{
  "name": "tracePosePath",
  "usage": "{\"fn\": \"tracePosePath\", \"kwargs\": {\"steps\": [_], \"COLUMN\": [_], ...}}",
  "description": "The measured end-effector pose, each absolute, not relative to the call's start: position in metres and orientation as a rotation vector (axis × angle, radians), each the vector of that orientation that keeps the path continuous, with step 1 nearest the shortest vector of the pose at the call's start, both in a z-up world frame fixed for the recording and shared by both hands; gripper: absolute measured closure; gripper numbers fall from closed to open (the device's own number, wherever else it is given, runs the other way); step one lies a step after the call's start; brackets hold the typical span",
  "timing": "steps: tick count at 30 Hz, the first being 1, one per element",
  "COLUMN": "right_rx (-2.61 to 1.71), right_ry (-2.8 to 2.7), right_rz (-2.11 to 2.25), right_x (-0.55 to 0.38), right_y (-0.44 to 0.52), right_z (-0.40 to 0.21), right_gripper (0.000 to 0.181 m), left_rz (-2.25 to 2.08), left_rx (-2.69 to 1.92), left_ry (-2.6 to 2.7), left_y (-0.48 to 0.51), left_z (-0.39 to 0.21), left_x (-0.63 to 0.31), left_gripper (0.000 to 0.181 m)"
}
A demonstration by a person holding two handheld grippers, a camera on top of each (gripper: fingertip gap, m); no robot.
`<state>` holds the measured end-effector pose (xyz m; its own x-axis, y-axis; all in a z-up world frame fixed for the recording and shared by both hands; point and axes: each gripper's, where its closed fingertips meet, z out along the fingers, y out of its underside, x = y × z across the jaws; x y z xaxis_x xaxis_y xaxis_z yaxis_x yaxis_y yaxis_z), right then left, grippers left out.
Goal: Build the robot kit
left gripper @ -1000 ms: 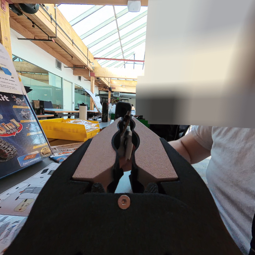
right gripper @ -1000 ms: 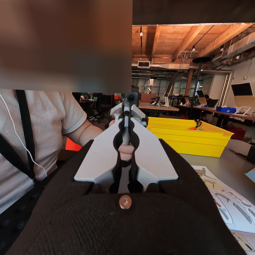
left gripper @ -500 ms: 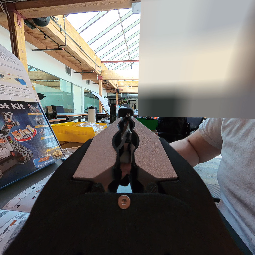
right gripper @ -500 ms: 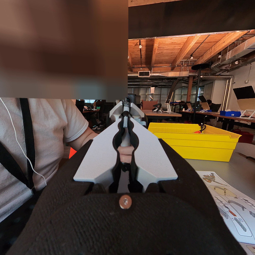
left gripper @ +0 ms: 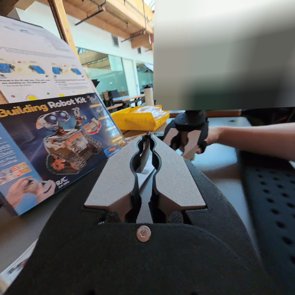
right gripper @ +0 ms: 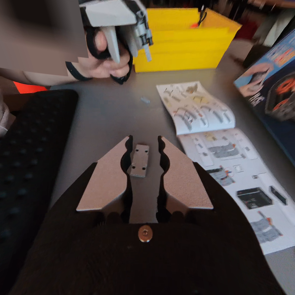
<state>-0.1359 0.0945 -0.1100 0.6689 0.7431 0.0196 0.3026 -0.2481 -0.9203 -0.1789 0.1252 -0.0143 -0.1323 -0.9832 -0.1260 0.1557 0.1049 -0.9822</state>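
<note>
My left gripper (left gripper: 146,138) is shut on a small dark building part (left gripper: 145,151) with a tube-like end at the fingertips. It also shows in the right wrist view (right gripper: 124,49), raised at the top left, with a grey-and-black piece (right gripper: 143,38) at its fingers. My right gripper (right gripper: 145,138) is open and low over the grey table (right gripper: 103,119). A flat grey plate with holes (right gripper: 140,159) lies on the table between its fingers, not touched by either. The right gripper also shows open in the left wrist view (left gripper: 183,140). A tiny grey piece (right gripper: 145,99) lies farther ahead.
An open instruction booklet (right gripper: 207,127) lies to the right of my right gripper. A blue kit box (left gripper: 55,135) stands beyond it. A yellow bin (right gripper: 183,39) is at the back. A black perforated mat (right gripper: 32,143) lies on the left. A person's forearm (left gripper: 247,137) holds the right gripper. Tip to tip, the grippers are about 11 centimetres apart.
The two grippers were raised, tip to tip, both shut on one small assembly. The right gripper has opened, come away and dropped over the grey plate. The left still holds its part.
</note>
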Motion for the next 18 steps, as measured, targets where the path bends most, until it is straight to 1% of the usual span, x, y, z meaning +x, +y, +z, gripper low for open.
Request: {"fn": "tracePosePath", "kwargs": {"steps": [3, 7, 13, 14, 16, 18], "right_rx": [-2.004, -2.132, -2.135, -2.132, -2.098, -2.059], "right_ry": [-0.863, -0.966, -0.898, -0.91, -0.959, -1.016], "right_rz": [0.551, 0.41, 0.432, 0.438, 0.452, 0.41], "right_x": [-0.152, -0.152, -0.141, -0.143, -0.15, -0.153], "right_y": [0.091, 0.091, 0.095, 0.094, 0.093, 0.094], "right_z": [-0.142, -0.176, -0.174, -0.175, -0.175, -0.174], "right_gripper": [0.137, 0.133, 0.139, 0.142, 0.157, 0.157], "left_rz": [-1.167, -1.184, -1.247, -1.239, -1.239, -1.25], "left_rx": [-1.008, -1.124, -1.208, -1.221, -1.252, -1.301], "left_ry": [1.327, 1.406, 1.435, 1.451, 1.485, 1.526], "left_y": [0.135, 0.139, 0.144, 0.144, 0.142, 0.141], "left_z": [-0.032, -0.05, -0.056, -0.058, -0.063, -0.071], "left_x": [-0.172, -0.167, -0.169, -0.169, -0.168, -0.168], "left_gripper": [0.177, 0.177, 0.176, 0.176, 0.176, 0.176]}}
